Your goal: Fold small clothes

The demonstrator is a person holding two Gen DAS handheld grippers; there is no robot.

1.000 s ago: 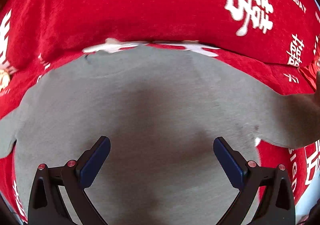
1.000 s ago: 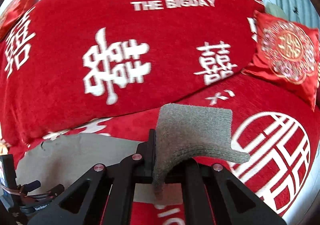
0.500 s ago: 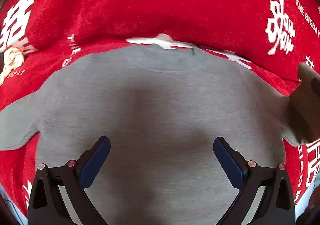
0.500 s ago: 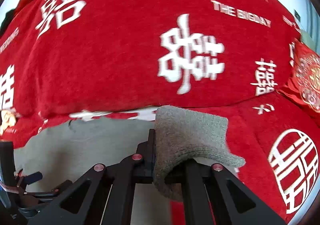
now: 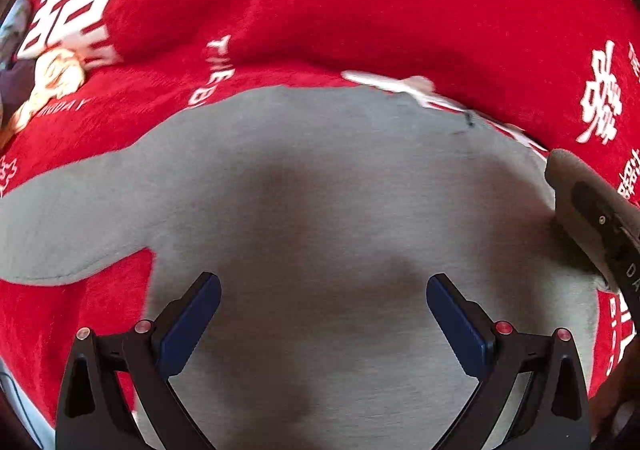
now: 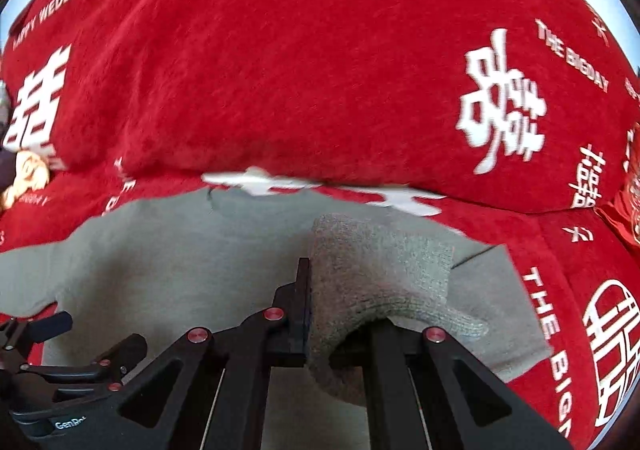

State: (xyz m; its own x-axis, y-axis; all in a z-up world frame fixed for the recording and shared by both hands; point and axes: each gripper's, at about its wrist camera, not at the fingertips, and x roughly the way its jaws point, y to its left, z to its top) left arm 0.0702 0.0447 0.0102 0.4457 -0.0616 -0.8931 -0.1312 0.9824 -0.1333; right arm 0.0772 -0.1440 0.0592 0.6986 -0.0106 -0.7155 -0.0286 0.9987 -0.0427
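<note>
Looking along your left gripper (image 5: 323,310), you see its jaws spread wide with nothing between them; the blue pads (image 5: 191,324) hover over the body of the grey sweater (image 5: 320,202). The sweater lies flat on the red cover (image 5: 360,2), its neckline toward the far cushion. One sleeve (image 5: 68,226) extends flat to the left, resting on the red fabric.

At the right edge of the left wrist view, your right gripper (image 5: 600,222) appears with grey knit wrapped around its tip, just above the sweater's right shoulder area.

In the right wrist view, your right gripper (image 6: 308,314) has its jaws closed narrow on the ribbed cuff (image 6: 380,274) of the other sleeve. The cuff stands up out of the jaws and drapes over the right finger; its lower edge curls down in front of the linkage. The cuff is lifted above the sweater body (image 6: 168,262), which spreads flat beneath and to the left. Part of your left gripper (image 6: 60,362) shows at the lower left of this view, over the sweater.

Beyond the sweater's collar, a fold of the red cover rises as a bulging cushion printed with white double-happiness characters (image 6: 500,102) and the words "THE BIGDAY" (image 6: 572,54) and "HAPPY WEDDING". At the far left a small pale cartoon print (image 5: 52,78) sits on the red fabric; its detail is too blurred to read.
</note>
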